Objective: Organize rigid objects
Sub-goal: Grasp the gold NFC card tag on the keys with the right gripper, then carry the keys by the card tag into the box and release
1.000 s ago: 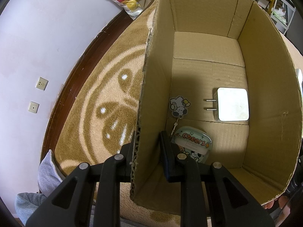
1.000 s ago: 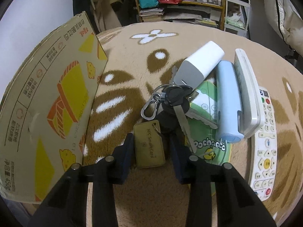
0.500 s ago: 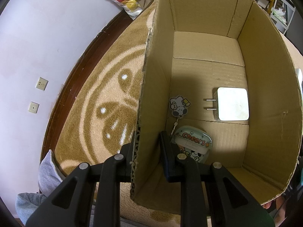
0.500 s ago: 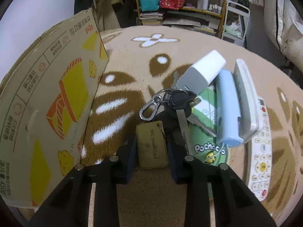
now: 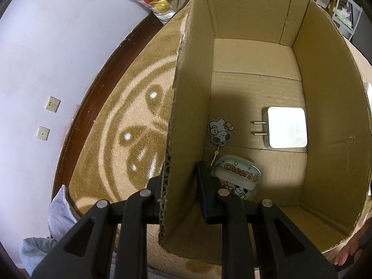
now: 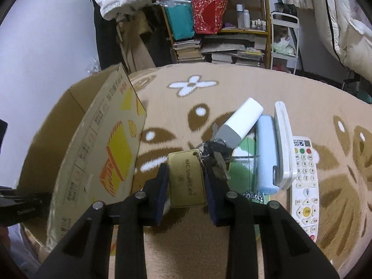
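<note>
My left gripper [image 5: 181, 181] is shut on the left wall of the open cardboard box [image 5: 190, 116], one finger outside and one inside. On the box floor lie a white plug charger [image 5: 287, 127], a "Cheers" tin [image 5: 237, 179] and a dog charm [image 5: 219, 131] on a chain. My right gripper [image 6: 186, 181] is shut on a gold NFC card tag [image 6: 186, 179]. The key bunch [image 6: 216, 155] hangs from the tag, above the rug. The box [image 6: 93, 151] stands to the right gripper's left.
On the beige patterned rug [image 6: 232, 88] lie a white-grey cylinder [image 6: 241, 123], a light blue case [image 6: 266, 155], a slim white remote [image 6: 282, 144], a buttoned remote [image 6: 304, 186] and a green Pochacco item [image 6: 241, 174]. Cluttered shelves [image 6: 220, 23] stand behind. A wall [image 5: 46, 58] borders the rug.
My right gripper has closed on the gold tag and lifted the key bunch off the rug, its view tilting up. The left gripper and the box have stayed still.
</note>
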